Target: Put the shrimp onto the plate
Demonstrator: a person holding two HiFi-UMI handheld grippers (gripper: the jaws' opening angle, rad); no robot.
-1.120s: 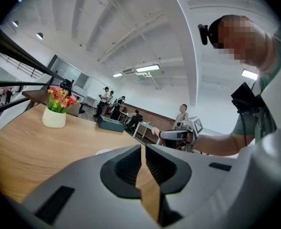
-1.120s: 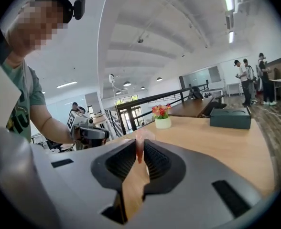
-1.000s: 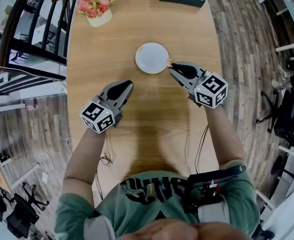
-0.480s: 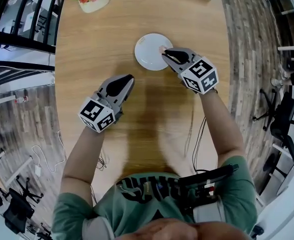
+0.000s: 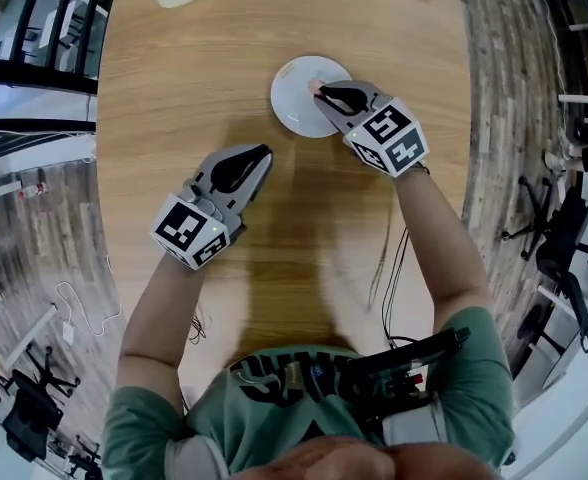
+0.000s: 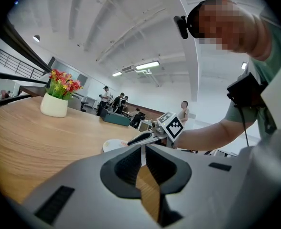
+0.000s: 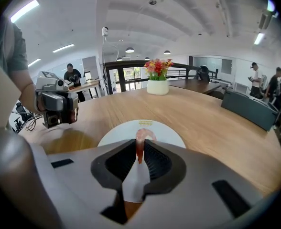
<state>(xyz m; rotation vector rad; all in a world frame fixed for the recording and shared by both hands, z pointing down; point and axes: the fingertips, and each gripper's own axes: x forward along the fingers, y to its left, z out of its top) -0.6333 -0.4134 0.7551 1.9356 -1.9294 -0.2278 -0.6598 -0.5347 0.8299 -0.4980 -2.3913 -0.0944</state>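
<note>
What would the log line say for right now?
right claw: shut on shrimp, over plate | left claw: shut, empty

The right gripper carried the shrimp from beside the plate's right rim to a spot over the plate, and tipped further downward.

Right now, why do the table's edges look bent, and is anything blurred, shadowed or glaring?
Head view: the wide lens bows the table edges, and a soft shadow lies under the arms. Left gripper view: the left gripper looms large and soft up close. Right gripper view: shrimp and plate read clearly, ceiling lights glare, corners go dark.
</note>
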